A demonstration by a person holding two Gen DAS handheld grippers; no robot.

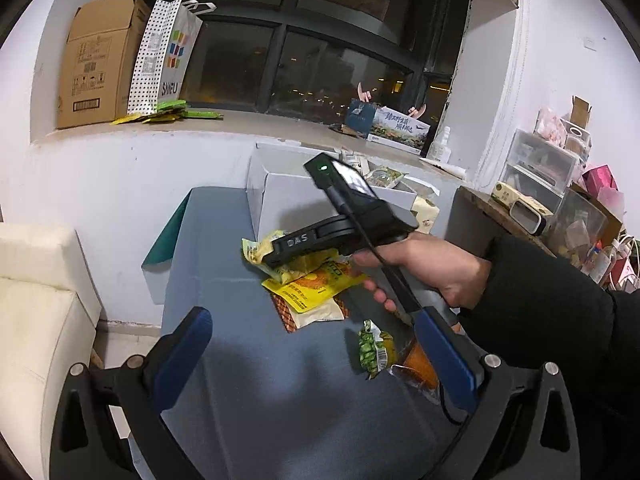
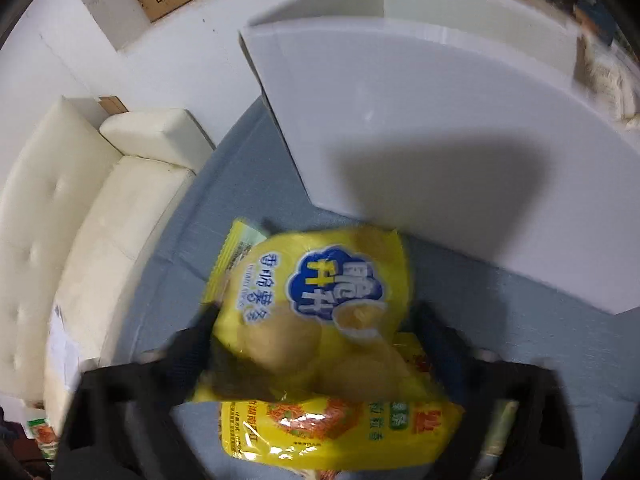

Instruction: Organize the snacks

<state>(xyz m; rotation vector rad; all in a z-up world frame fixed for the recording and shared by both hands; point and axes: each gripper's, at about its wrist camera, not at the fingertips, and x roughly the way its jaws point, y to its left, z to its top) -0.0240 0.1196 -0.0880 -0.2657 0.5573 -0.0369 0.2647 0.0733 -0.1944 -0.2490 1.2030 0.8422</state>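
A puffy yellow chip bag (image 2: pixel 312 308) lies on top of a pile of snack packets on the grey table (image 2: pixel 168 304), in front of a white box (image 2: pixel 420 132). My right gripper (image 2: pixel 316 328) points steeply down over it. Its jaws are open and the bag is between the fingers (image 2: pixel 192 340); the picture is blurred. In the left wrist view a hand holds the right gripper (image 1: pixel 272 254) over that chip bag (image 1: pixel 256 248). Beneath lies a flat yellow packet (image 1: pixel 316 288), and a green snack (image 1: pixel 374 350) and an orange packet (image 1: pixel 420 364) lie nearer. My left gripper (image 1: pixel 316 352) hangs open and holds nothing.
The white box (image 1: pixel 320 196) holds several snacks and stands at the table's far edge by the wall. A cream sofa (image 1: pixel 36 300) is on the left. A cardboard box (image 1: pixel 96 60) and a paper bag (image 1: pixel 168 52) stand on the windowsill. A cluttered shelf (image 1: pixel 560 184) is on the right.
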